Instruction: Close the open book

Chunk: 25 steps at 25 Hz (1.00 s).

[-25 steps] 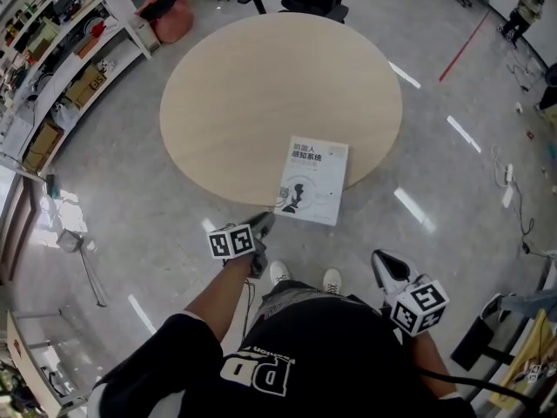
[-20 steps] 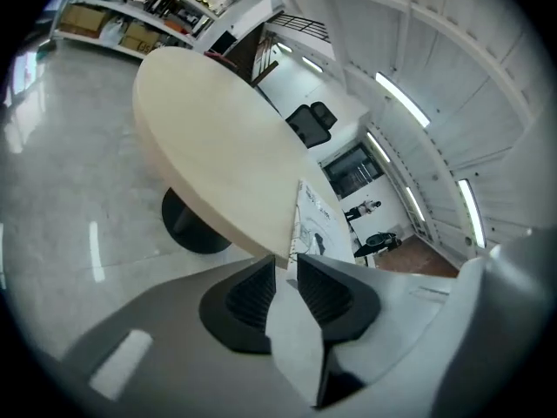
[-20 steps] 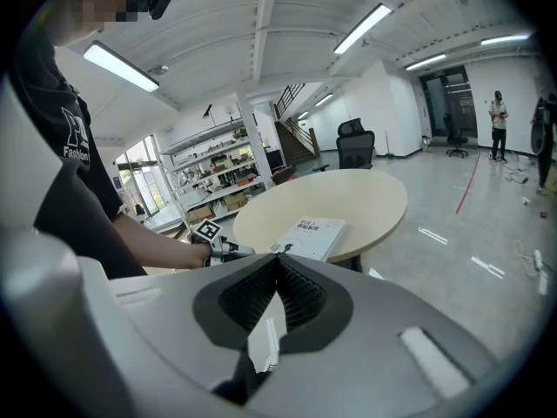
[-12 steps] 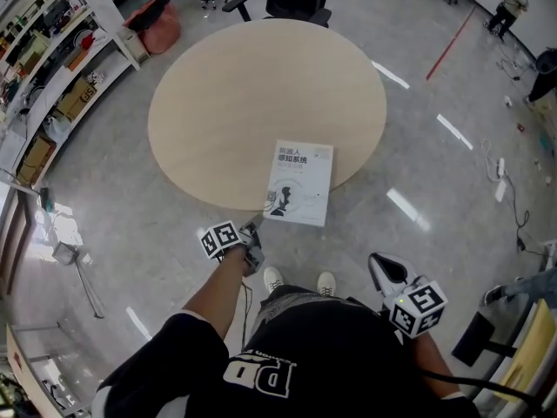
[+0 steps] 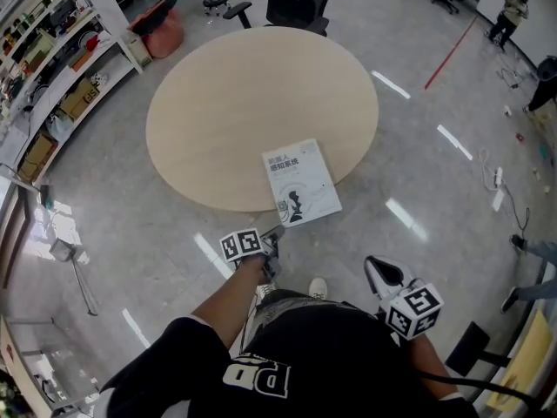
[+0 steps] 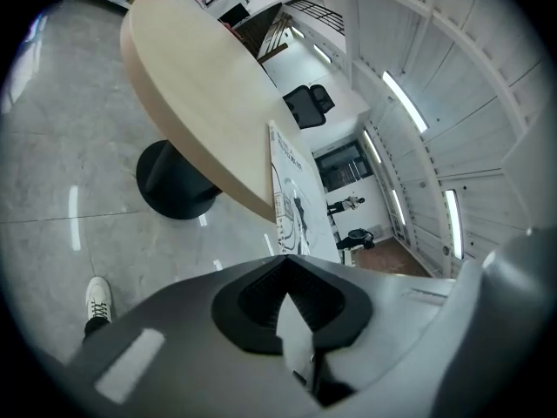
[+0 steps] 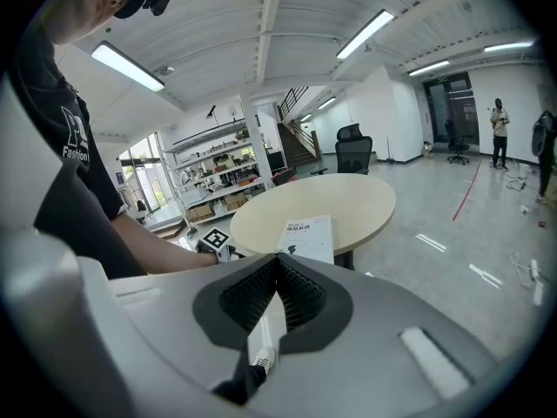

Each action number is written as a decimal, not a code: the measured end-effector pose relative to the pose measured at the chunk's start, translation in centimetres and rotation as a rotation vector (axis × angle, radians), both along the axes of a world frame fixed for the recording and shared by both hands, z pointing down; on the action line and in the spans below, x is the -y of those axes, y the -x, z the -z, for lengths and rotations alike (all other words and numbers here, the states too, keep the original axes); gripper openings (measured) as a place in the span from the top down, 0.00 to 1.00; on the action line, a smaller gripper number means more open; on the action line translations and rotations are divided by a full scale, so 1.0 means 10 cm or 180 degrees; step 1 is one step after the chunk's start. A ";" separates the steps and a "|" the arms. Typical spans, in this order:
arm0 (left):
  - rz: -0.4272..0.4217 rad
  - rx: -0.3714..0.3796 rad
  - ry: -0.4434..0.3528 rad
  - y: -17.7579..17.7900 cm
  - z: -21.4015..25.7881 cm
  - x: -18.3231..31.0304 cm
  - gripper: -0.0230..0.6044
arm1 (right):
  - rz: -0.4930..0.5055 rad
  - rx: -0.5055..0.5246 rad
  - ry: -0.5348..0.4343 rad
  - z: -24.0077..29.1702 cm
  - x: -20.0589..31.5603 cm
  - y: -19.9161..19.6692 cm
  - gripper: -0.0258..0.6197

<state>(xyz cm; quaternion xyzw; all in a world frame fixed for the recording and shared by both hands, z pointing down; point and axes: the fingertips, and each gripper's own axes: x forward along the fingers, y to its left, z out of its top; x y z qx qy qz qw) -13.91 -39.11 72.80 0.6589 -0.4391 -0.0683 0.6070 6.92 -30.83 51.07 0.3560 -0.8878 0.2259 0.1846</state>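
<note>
White paperback book [image 5: 301, 182] lies cover-up, shut, overhanging the near edge of the round beige bench [image 5: 235, 94]. My left fingers [image 5: 273, 232] and right fingers [image 5: 383, 273] are both pressed together, empty. Any tidy-up nudge should be gentle and push inboard.

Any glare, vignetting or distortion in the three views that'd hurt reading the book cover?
Head view: fisheye bowing and ceiling-light streaks on the glossy floor, but the book is evenly lit and sharp. Left gripper view: dark corner vignette, scene tilted, book seen at a grazing angle and stretched. Right gripper view: ceiling lamps blown out, book small but free of glare.
</note>
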 end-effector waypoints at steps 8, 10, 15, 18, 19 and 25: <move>0.0093 0.0191 -0.0124 -0.11 0.28 -0.21 0.95 | 0.0215 0.0101 0.0025 0.06 -0.05 -0.13 0.95; 0.0109 0.0328 -0.0265 -0.01 0.48 -0.40 0.95 | 0.0351 0.0154 0.0055 0.03 -0.07 -0.08 0.95; 0.0187 0.0900 -0.0653 0.12 1.04 -0.97 0.95 | 0.0857 0.0232 0.0113 -0.09 -0.14 0.14 0.95; 0.0165 0.1246 -0.0801 0.12 1.36 -1.27 0.95 | 0.1158 0.0265 0.0103 -0.09 -0.21 0.37 0.95; 0.0103 0.1348 -0.0841 0.09 1.46 -1.35 0.95 | 0.1241 0.0289 0.0100 -0.07 -0.24 0.44 0.95; -0.0330 0.1954 -0.1192 -0.17 1.85 -1.50 0.95 | 0.1378 0.0267 0.0034 -0.09 -0.30 0.56 0.95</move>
